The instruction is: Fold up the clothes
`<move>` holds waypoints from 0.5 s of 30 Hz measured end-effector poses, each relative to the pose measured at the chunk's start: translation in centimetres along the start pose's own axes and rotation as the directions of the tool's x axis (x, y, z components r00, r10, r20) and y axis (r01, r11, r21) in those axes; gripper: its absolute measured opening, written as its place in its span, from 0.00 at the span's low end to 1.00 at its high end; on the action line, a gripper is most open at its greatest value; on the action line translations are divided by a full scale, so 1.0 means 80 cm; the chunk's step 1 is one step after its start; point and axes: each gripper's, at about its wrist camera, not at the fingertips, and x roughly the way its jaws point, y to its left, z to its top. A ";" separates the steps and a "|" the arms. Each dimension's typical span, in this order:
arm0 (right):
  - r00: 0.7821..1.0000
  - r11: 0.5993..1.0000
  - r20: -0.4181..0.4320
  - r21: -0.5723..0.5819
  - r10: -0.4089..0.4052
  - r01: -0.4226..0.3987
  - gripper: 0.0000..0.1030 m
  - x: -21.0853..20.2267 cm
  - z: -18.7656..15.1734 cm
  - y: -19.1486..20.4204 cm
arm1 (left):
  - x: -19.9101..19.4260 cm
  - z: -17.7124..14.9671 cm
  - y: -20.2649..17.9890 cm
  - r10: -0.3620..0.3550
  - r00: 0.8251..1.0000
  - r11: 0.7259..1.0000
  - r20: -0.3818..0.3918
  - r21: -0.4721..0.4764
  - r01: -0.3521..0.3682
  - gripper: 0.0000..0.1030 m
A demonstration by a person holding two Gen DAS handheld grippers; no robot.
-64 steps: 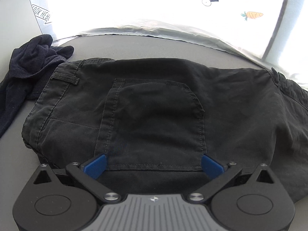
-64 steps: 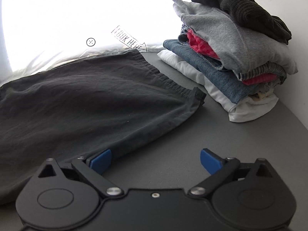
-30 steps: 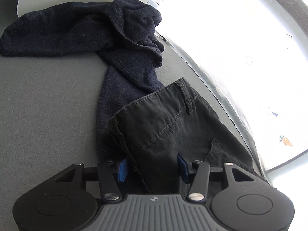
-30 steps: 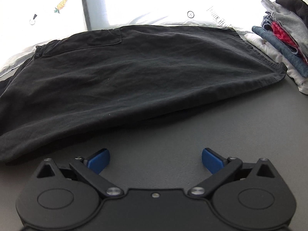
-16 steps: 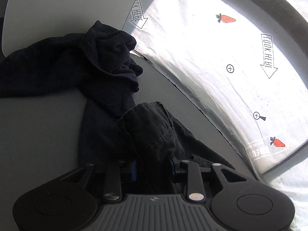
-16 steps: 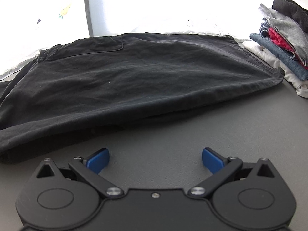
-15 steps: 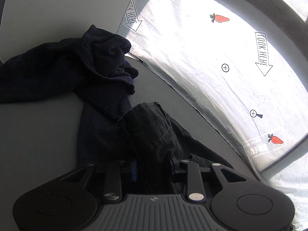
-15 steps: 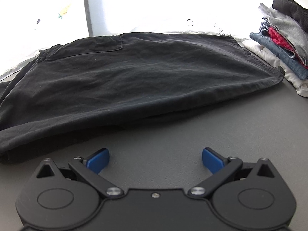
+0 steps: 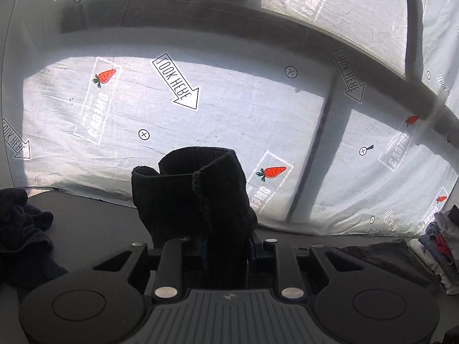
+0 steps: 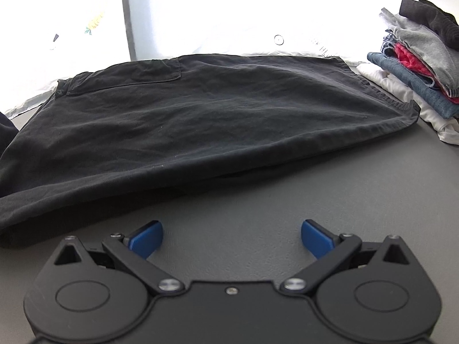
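Observation:
Black trousers [image 10: 200, 120] lie spread flat across the grey table [image 10: 330, 189], with a back pocket at the far left. In the left wrist view a bunched corner of the black trousers [image 9: 195, 195] stands lifted above the table. My left gripper [image 9: 226, 243] has its jaws closing on that cloth, and the blue pads are almost hidden by it. The rest of the trousers trails off to the right, low on the table. My right gripper [image 10: 231, 236] is open just above bare table, a little short of the trousers' near edge, with nothing between its fingers.
A stack of folded clothes [image 10: 416, 66] stands at the table's right end, with the trousers' hem close beside it. A crumpled dark navy garment [image 9: 23, 235] lies at the left end. A backlit white printed sheet [image 9: 229, 109] hangs behind the table.
My left gripper closed on the trousers' waist corner, lifted it off the table and rolled toward level, facing the sheet. The right gripper stayed where it was, open.

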 end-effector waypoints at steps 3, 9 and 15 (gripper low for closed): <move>1.000 1.000 0.006 0.000 0.000 0.000 1.00 0.000 -0.002 0.000 | 0.023 -0.012 -0.046 -0.090 0.994 0.992 -0.054 0.083 0.094 0.25; 1.000 1.000 0.019 -0.001 0.001 -0.001 1.00 -0.001 -0.004 0.000 | 0.110 -0.066 -0.085 -0.294 0.914 0.955 -0.280 -0.050 0.291 0.36; 1.000 1.000 0.026 -0.005 0.004 -0.004 1.00 -0.001 -0.005 0.000 | 0.195 -0.146 -0.052 -0.427 0.802 0.856 -0.418 -0.471 0.211 0.39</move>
